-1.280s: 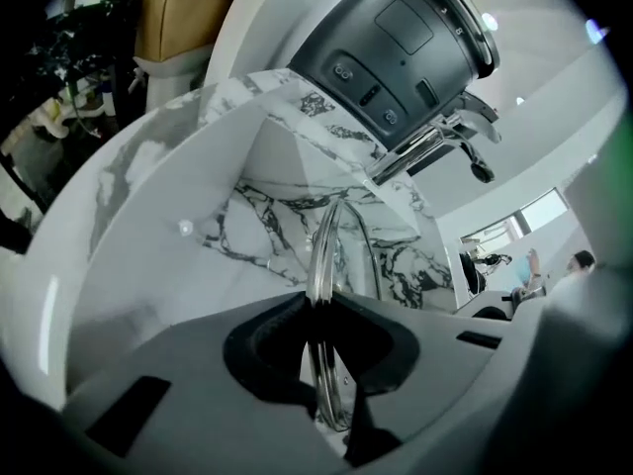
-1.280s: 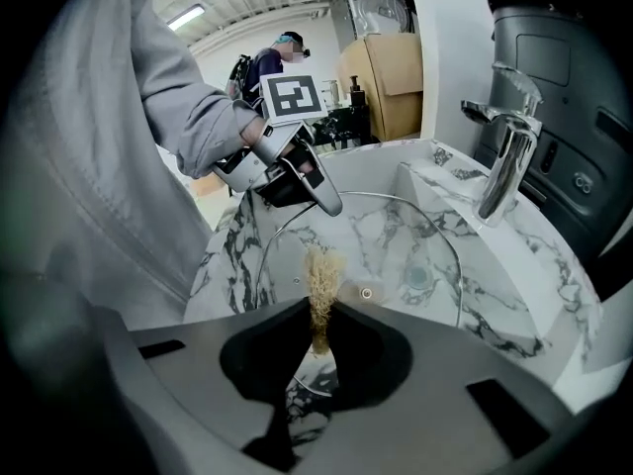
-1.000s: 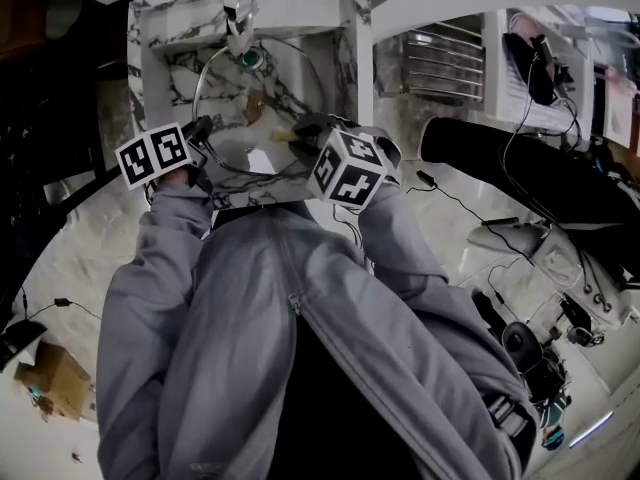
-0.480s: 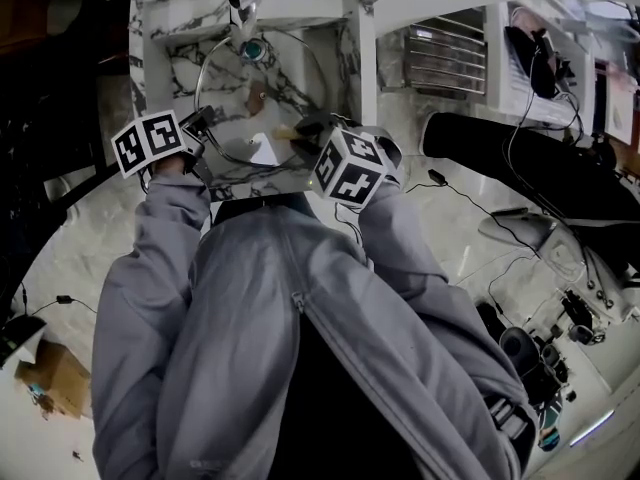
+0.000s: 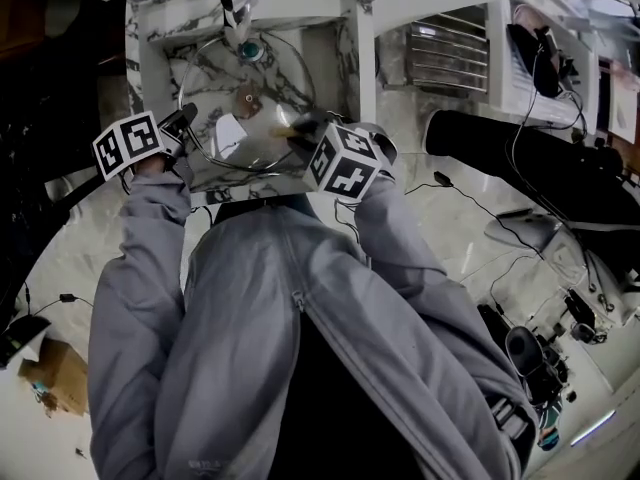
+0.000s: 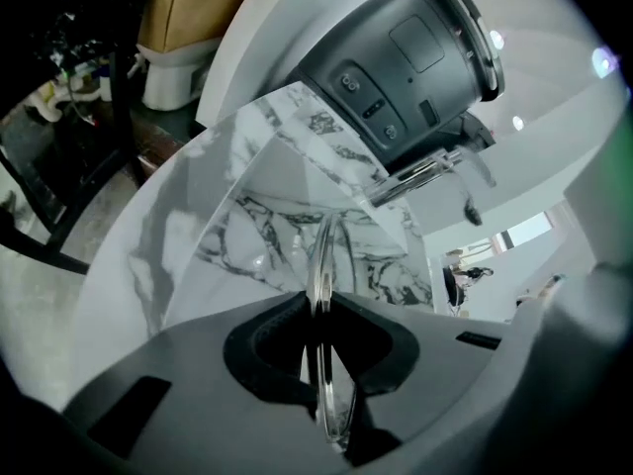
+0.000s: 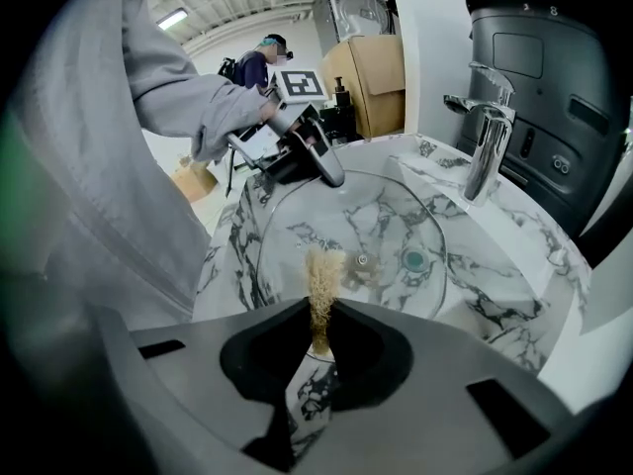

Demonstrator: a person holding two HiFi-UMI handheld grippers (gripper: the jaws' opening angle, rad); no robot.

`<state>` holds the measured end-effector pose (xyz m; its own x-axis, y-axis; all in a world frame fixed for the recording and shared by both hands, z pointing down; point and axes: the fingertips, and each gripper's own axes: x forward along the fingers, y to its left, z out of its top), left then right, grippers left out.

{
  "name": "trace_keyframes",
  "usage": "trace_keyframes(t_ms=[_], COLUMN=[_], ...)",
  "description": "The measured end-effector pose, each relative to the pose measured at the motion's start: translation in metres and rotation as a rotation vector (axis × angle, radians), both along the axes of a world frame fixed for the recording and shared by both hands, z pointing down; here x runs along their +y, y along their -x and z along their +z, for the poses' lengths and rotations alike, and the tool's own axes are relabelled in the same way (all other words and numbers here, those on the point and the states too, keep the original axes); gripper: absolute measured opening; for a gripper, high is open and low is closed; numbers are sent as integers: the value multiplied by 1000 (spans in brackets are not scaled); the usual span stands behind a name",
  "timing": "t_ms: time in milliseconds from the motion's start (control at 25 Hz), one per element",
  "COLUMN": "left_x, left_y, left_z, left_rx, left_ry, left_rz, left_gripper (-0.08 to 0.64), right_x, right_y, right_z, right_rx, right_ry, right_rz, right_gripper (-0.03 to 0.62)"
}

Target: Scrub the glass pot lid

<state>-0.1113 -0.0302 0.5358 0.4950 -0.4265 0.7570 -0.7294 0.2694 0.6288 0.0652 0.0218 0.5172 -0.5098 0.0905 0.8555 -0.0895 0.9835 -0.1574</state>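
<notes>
Gripping lid (image 6: 321,260) edge in left gripper (image 5: 185,119), jaws just tightened on it; pinching scrubber (image 7: 321,285) in right gripper (image 5: 299,129). Both tilted steeply down, arms (image 5: 150,248) stretched forward.
</notes>
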Motion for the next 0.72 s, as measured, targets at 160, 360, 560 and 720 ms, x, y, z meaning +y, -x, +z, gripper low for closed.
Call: trace_keyframes(t_ms=[160, 360, 560, 720], left_x=[-16, -18, -23, -24], left_y=[13, 5, 4, -2], left_z=[-28, -65, -94, -118], left_rx=[-111, -200, -345, -474], left_ry=[-68, -157, -239, -300], left_rz=[86, 172, 274, 402], left_gripper=[57, 58, 57, 57], right_x=[1, 0, -10, -13], right_y=[-1, 7, 4, -3], right_z=[4, 3, -7, -13], right_rx=[4, -5, -16, -18], right_ry=[7, 6, -30, -54], right_rz=[-12, -35, -25, 2], right_gripper=[54, 54, 54, 54])
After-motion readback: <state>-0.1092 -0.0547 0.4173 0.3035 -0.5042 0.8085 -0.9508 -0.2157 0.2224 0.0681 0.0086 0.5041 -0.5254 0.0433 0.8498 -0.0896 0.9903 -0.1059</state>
